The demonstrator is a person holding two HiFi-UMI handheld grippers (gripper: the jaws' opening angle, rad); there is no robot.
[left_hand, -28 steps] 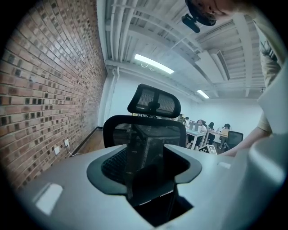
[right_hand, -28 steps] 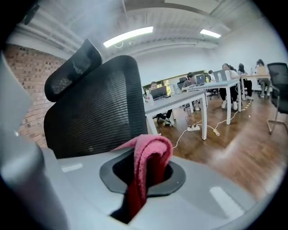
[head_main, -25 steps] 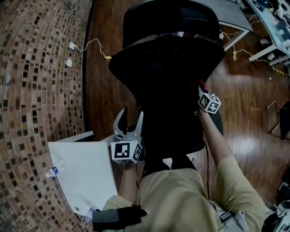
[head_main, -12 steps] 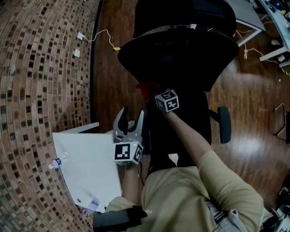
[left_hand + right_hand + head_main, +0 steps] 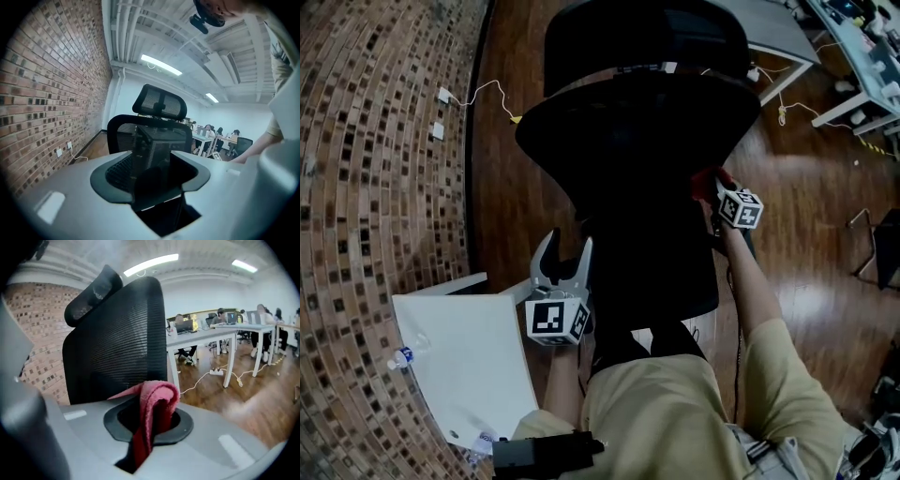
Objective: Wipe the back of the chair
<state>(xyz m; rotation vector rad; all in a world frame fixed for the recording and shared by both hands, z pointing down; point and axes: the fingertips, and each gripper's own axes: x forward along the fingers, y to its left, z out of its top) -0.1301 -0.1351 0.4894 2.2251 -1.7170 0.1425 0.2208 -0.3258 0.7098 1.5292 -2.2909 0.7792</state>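
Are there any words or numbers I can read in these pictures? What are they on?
No text can be read anywhere.
The cubes on the left hand-held gripper and right hand-held gripper: black-and-white square patterns only, no letters.
The bottle beside the white table: blue label, too small to read.
The red cloth: no print shows.

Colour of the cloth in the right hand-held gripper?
Pinkish-red towelling cloth; clearest in right gripper view.

Distant people (image 5: 219, 132) too small, red cloth (image 5: 709, 178) mostly hidden behind right gripper (image 5: 151, 416) from above, chair (image 5: 637, 141) base hidden.
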